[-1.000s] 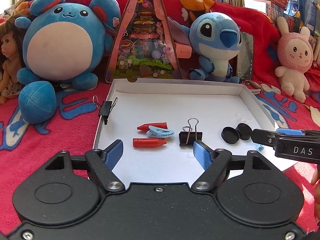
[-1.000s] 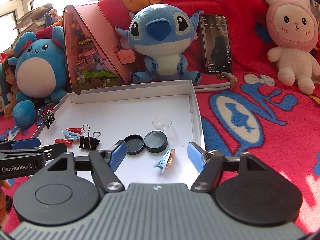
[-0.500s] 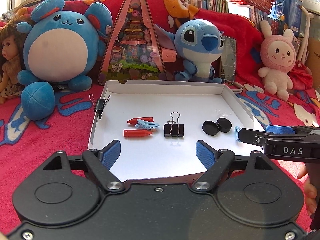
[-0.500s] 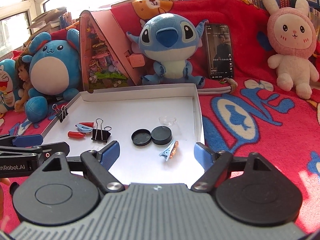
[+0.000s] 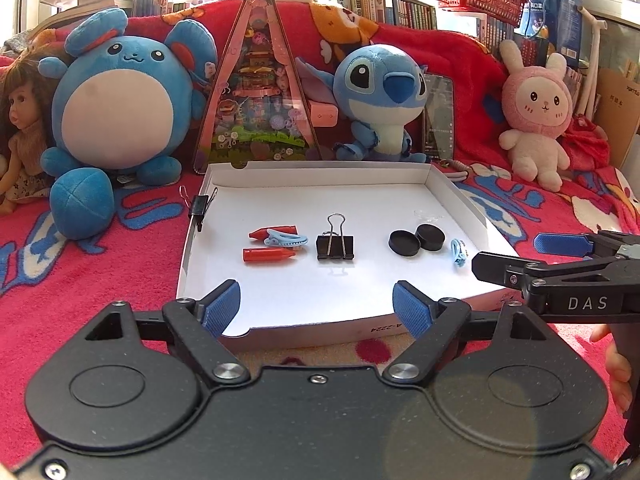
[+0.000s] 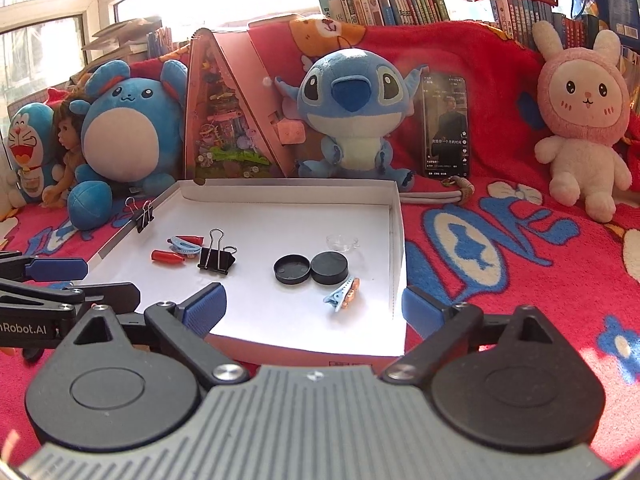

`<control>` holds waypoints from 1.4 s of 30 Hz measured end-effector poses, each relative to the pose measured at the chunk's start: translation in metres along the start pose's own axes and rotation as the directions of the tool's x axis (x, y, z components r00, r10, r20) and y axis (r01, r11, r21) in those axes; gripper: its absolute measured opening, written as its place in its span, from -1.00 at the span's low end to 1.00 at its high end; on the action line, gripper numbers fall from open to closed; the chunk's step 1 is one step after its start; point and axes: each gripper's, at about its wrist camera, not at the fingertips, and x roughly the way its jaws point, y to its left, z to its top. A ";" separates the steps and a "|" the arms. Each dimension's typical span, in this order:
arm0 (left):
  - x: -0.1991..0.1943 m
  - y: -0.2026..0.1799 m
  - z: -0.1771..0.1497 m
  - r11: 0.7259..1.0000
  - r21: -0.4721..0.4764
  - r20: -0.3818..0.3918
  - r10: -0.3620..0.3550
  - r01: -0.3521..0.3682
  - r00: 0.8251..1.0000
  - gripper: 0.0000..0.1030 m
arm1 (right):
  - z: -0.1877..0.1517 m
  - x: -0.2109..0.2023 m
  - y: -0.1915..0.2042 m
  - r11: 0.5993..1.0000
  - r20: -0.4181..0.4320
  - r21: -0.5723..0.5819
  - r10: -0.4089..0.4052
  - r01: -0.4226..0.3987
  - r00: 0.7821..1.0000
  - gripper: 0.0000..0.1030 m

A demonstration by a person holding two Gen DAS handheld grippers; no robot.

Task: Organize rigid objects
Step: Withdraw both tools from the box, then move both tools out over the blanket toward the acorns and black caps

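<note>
Left gripper (image 5: 317,307) hangs released at the near edge of the white tray (image 5: 320,178), nothing between its pads. Right gripper (image 6: 314,306) is spreading its jaws, empty too, beside the tray's near right corner. The right view alone catches a clear dome (image 6: 342,242) by the right wall and a robot-cat plush (image 6: 26,148) far left. Count in the tray: two red crayons (image 5: 269,255), two blue hair clips (image 5: 287,237), two black caps (image 5: 404,243), one binder clip (image 5: 335,245) inside, another binder clip (image 5: 199,205) on the left wall.
</note>
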 end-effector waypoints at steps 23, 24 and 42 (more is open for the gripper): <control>-0.024 0.003 -0.026 1.000 0.020 0.014 -0.003 0.003 1.000 0.63 | -0.022 -0.029 0.010 0.997 0.044 -0.075 0.014 -0.011 0.999 1.00; -0.025 0.002 -0.027 1.000 0.023 0.016 -0.001 0.001 1.000 0.63 | -0.023 -0.030 0.011 0.997 0.046 -0.081 0.014 -0.011 0.999 1.00; -0.037 0.003 -0.057 1.000 0.025 -0.015 -0.010 0.010 1.000 0.63 | -0.054 -0.043 0.024 0.982 0.032 -0.187 0.009 -0.003 0.999 1.00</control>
